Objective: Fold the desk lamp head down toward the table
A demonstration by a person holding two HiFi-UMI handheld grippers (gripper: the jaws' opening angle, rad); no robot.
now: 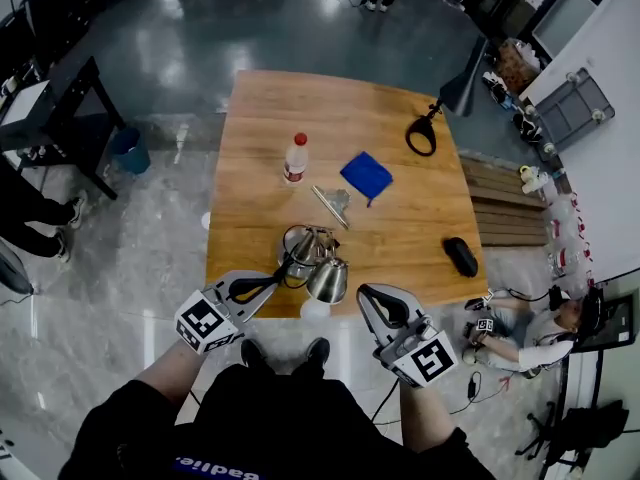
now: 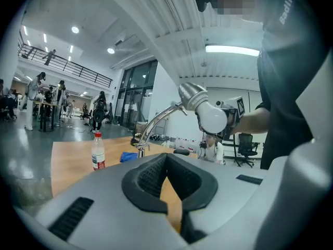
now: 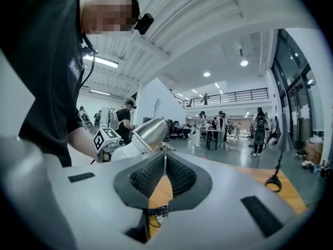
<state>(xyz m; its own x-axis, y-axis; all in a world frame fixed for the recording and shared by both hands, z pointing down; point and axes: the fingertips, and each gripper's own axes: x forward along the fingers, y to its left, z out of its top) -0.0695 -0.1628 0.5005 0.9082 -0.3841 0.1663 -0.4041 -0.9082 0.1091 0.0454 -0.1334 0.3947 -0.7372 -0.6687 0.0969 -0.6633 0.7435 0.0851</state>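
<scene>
The desk lamp stands at the near edge of the wooden table, its silver head hanging over that edge. In the left gripper view the head with its white bulb sits high on a curved chrome arm. My left gripper is shut and empty, just left of the head. To the right of the head my right gripper is also shut with nothing in it. The right gripper view shows the head close beyond the shut jaws.
On the table lie a red-capped bottle, a blue cloth, a metal clip-like piece, a black looped strap and a black case. A person sits on the floor at the right.
</scene>
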